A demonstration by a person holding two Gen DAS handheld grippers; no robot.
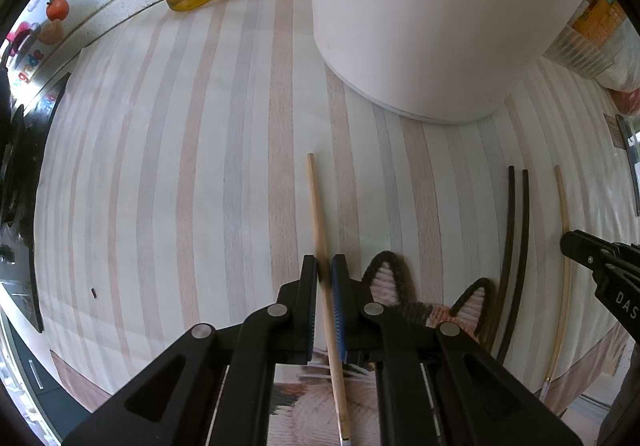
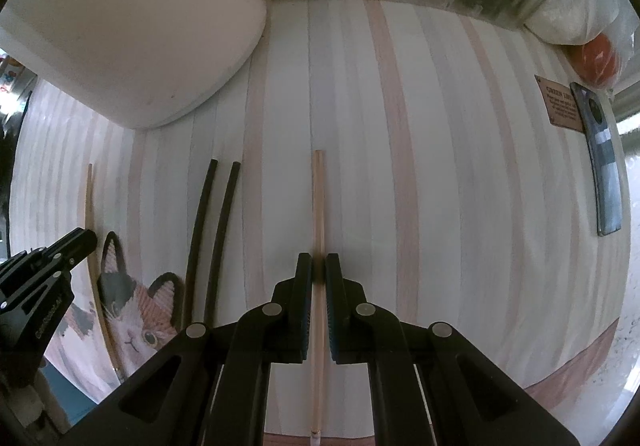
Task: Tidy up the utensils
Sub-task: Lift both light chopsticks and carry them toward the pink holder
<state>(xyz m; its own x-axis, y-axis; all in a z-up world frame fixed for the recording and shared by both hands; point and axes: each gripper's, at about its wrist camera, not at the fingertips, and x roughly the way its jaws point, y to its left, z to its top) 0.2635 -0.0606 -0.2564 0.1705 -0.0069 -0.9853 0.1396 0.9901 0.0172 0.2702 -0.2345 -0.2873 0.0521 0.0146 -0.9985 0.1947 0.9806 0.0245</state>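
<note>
Between the fingers of the left hand-held gripper (image 1: 324,266) lies a light wooden chopstick (image 1: 318,214), and the jaws are nearly closed around it, their pads at or almost at its sides. Its far end reaches ahead toward the white cylindrical container (image 1: 432,18) standing on the striped worktop (image 1: 180,166). To that gripper's right lie two black chopsticks (image 1: 516,230) side by side, their near ends over a cat-patterned mat (image 1: 394,286). Farther right, the right hand-held gripper (image 2: 319,266) is likewise narrowed around a second light wooden chopstick (image 2: 318,198) that lies flat on the worktop and points straight ahead of it.
</note>
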